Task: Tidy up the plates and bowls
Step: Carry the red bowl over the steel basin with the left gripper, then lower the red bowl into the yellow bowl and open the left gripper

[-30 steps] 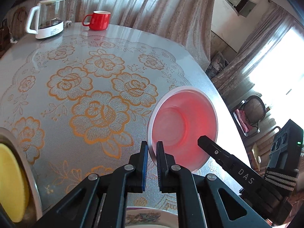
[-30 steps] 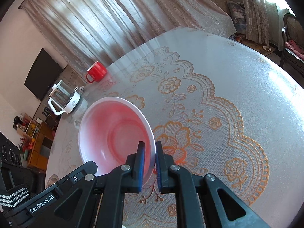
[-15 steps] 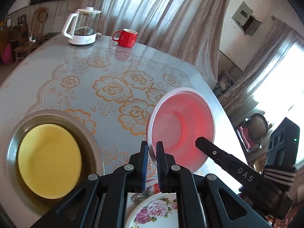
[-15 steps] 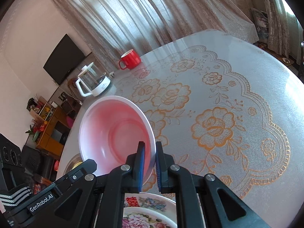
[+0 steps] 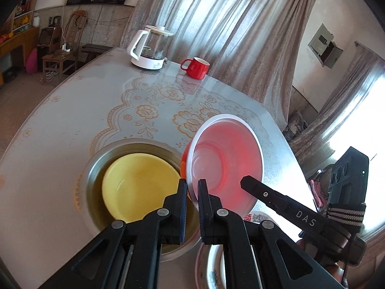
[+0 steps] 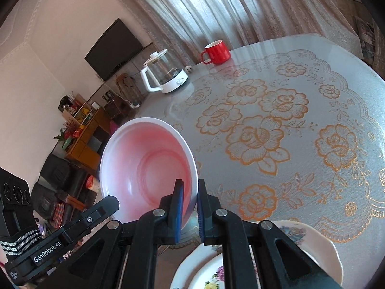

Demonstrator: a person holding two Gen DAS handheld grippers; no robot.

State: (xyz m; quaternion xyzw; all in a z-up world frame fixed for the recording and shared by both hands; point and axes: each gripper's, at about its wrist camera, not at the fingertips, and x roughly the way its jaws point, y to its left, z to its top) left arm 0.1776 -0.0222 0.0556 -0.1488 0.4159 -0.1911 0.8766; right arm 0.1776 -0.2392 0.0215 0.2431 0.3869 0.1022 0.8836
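Observation:
A pink bowl [image 5: 226, 159] with a white rim hangs tilted above the table, gripped from two sides. My left gripper [image 5: 192, 185] is shut on its near-left rim. My right gripper [image 6: 190, 187] is shut on the opposite rim of the pink bowl [image 6: 144, 163]. In the left wrist view the bowl's left edge overlaps the rim of a metal basin [image 5: 96, 163], which holds a yellow bowl [image 5: 139, 183]. A flowered plate [image 6: 312, 245] lies on the table under both grippers; the gripper bodies hide much of it.
A glass kettle [image 5: 150, 48] on a white base and a red mug [image 5: 196, 67] stand at the table's far edge, by the curtains. The round table [image 5: 60, 125] has a rose-patterned cover. Chairs and cabinets stand beyond it.
Both grippers have carried the pink bowl across the table and slightly up, to the metal basin. The basin with the yellow bowl has come fully into the left wrist view.

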